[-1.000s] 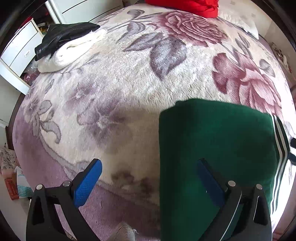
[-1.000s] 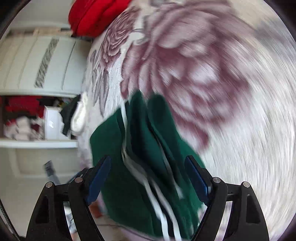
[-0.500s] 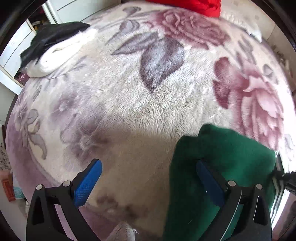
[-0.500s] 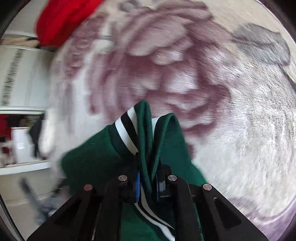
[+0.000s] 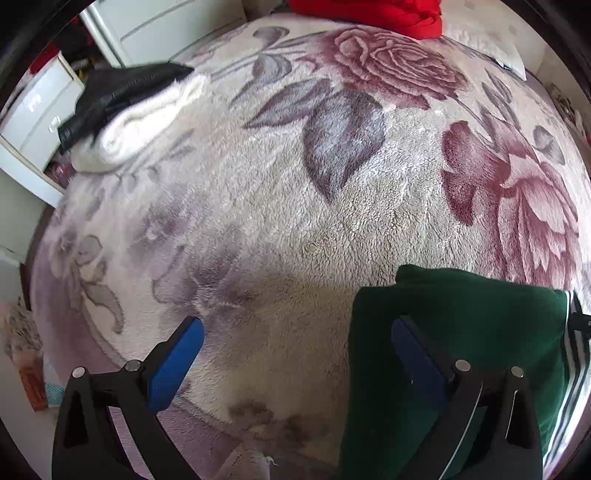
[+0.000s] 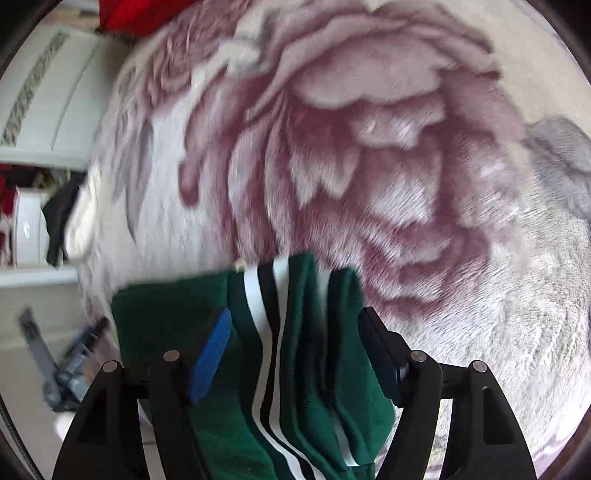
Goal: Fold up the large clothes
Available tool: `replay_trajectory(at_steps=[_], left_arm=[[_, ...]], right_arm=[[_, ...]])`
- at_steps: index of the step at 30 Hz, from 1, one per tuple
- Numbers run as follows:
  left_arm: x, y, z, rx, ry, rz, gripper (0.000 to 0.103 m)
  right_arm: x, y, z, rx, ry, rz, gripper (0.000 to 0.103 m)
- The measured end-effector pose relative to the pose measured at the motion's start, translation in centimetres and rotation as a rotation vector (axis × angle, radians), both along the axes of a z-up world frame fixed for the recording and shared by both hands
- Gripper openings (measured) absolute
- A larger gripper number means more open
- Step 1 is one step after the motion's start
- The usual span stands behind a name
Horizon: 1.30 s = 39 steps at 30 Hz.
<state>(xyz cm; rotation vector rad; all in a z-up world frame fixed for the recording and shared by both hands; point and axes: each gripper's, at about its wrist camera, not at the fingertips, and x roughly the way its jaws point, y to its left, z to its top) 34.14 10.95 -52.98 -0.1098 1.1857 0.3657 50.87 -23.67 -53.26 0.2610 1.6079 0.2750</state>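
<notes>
A dark green garment with white and black stripes (image 5: 480, 332) lies folded on the flowered plush blanket (image 5: 295, 203) at the lower right of the left wrist view. My left gripper (image 5: 295, 354) is open and empty, its right finger over the garment's left edge. In the right wrist view the garment (image 6: 295, 350) lies in folded layers between the open jaws of my right gripper (image 6: 295, 343), which is not closed on it.
A black and a white folded garment (image 5: 122, 107) lie at the blanket's far left corner. A red garment (image 5: 369, 11) lies at the far edge. White drawers (image 5: 33, 110) and cabinets stand to the left beyond the bed.
My right gripper was shut on the green garment's striped edge half a second ago and has now opened. The left gripper stayed open while its view shifted over the bed.
</notes>
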Motion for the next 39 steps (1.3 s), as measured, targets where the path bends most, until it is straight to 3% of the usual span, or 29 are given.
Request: replay_trajectory(at_steps=[2, 3, 7, 9, 11, 12, 13, 14, 17, 18, 19, 23, 25, 27, 29, 33, 36, 38, 39], left_arm=[[-0.4, -0.7, 0.5, 0.025, -0.012, -0.022, 0.103], [-0.6, -1.0, 0.7, 0.031, -0.015, -0.03, 0.103], [-0.5, -1.6, 0.9, 0.024, -0.019, -0.045, 0.103], [-0.2, -1.9, 0.6, 0.021, -0.012, -0.047, 0.103], [0.0, -2.1, 0.3, 0.016, -0.004, -0.044, 0.103], [0.0, -2.2, 0.2, 0.012, -0.002, -0.041, 0.103], [0.1, -2.3, 0.1, 0.008, 0.0, -0.039, 0.103], [0.0, -2.4, 0.0, 0.004, 0.002, -0.038, 0.103], [-0.3, -2.6, 0.0, 0.012, 0.003, -0.036, 0.103], [-0.4, -2.7, 0.1, 0.012, 0.0, -0.039, 0.103], [-0.5, -2.7, 0.2, 0.012, -0.002, -0.039, 0.103], [-0.1, -2.8, 0.0, -0.003, 0.0, -0.037, 0.103], [0.7, -2.9, -0.5, -0.043, -0.008, -0.034, 0.103], [2.1, -3.2, -1.4, -0.048, 0.01, -0.033, 0.103], [3.1, -3.4, -2.2, -0.011, 0.03, -0.047, 0.103], [3.4, -2.4, -2.4, 0.007, 0.043, -0.052, 0.103], [1.5, -1.2, -1.3, -0.004, 0.02, -0.041, 0.103], [-0.7, -0.4, -0.8, -0.02, 0.014, -0.025, 0.103], [-2.0, 0.0, -0.7, -0.031, 0.013, -0.011, 0.103]], right_arm=[[-0.6, 0.8, 0.5, -0.152, -0.048, 0.035, 0.072], [-1.0, 0.9, 1.4, -0.165, -0.1, 0.036, 0.072], [-2.7, -1.4, 5.1, -0.062, -0.213, -0.057, 0.072], [-2.8, -1.5, 4.8, 0.023, -0.176, -0.073, 0.072], [-2.1, -0.5, 2.7, 0.084, -0.105, -0.084, 0.055], [-1.9, -0.2, 1.4, 0.116, -0.065, -0.087, 0.03], [-1.7, 0.2, 0.0, 0.138, -0.023, -0.079, 0.025], [-1.3, 0.5, -1.8, 0.167, 0.044, -0.06, 0.022], [-1.0, 1.1, -4.1, 0.162, 0.079, -0.06, 0.019], [-1.0, 1.2, -3.8, 0.162, 0.056, -0.062, 0.011], [-1.2, 1.2, -3.1, 0.169, 0.027, -0.079, 0.01], [-3.2, -0.4, 3.5, 0.176, -0.124, -0.162, 0.008], [-4.4, -1.5, 5.7, 0.126, -0.186, -0.185, 0.008], [-4.7, -2.2, 5.8, 0.034, -0.208, -0.18, 0.008], [-4.2, -2.8, 3.3, -0.022, -0.155, -0.204, 0.003], [-1.9, -1.8, -3.0, -0.039, -0.012, -0.182, 0.004], [-1.5, -0.7, -2.5, -0.009, 0.009, -0.11, 0.007], [-2.4, -1.3, -1.1, 0.023, -0.002, -0.078, 0.024], [-3.0, -1.8, -0.4, 0.021, -0.003, -0.069, 0.05]])
